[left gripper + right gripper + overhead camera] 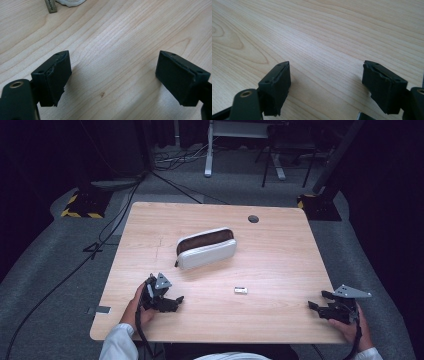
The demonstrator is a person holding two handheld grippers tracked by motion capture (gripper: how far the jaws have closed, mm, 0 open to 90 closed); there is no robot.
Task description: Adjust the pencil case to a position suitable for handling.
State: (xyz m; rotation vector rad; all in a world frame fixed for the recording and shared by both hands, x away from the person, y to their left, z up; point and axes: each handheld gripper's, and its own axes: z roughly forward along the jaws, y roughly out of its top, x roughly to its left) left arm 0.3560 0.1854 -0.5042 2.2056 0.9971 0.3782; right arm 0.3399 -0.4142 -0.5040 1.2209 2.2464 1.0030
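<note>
A white pencil case (pixel 206 249) with a brown open top lies at the middle of the wooden table (pixel 280 250); its white edge (pixel 71 2) and a brown zip tag (pixel 50 6) peek in at the top of the left gripper view. A small white eraser-like block (pixel 241 290) lies nearer the front. My left gripper (pixel 175 301) rests low at the front left, open, with bare wood between its pads (pixel 58 75). At the front right edge, my right gripper (pixel 316 301) is also open over bare wood, pads (pixel 278 86) wide apart.
A dark round cable hole (pixel 253 219) sits near the table's far edge. Beyond the table are grey floor, cables, a white stand leg (pixel 208 150) and yellow-black striped bases (pixel 82 205).
</note>
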